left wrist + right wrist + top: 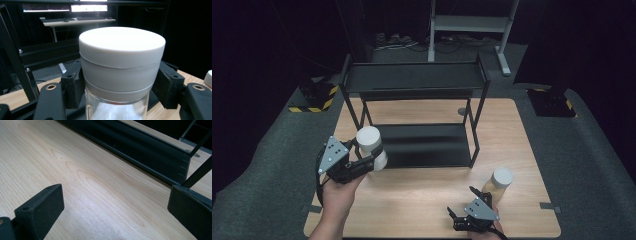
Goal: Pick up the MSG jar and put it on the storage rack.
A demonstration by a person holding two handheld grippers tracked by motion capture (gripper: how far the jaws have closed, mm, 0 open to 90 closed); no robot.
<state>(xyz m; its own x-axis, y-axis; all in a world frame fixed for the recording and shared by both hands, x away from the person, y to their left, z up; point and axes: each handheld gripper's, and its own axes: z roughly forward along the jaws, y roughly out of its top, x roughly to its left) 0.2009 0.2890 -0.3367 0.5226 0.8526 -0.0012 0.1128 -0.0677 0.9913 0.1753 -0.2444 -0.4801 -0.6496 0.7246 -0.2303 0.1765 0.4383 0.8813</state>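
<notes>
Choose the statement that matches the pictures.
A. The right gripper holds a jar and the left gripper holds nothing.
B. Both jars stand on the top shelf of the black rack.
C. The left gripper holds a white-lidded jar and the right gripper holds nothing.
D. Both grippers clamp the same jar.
C: the left gripper has its jaws pressed on the white-lidded jar, while the right gripper stands open over bare table.

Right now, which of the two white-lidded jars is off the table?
The jar with white contents, clamped in the left gripper near the black shelf rack. The other jar, with yellowish contents, stands on the table beside the open right gripper.
</notes>
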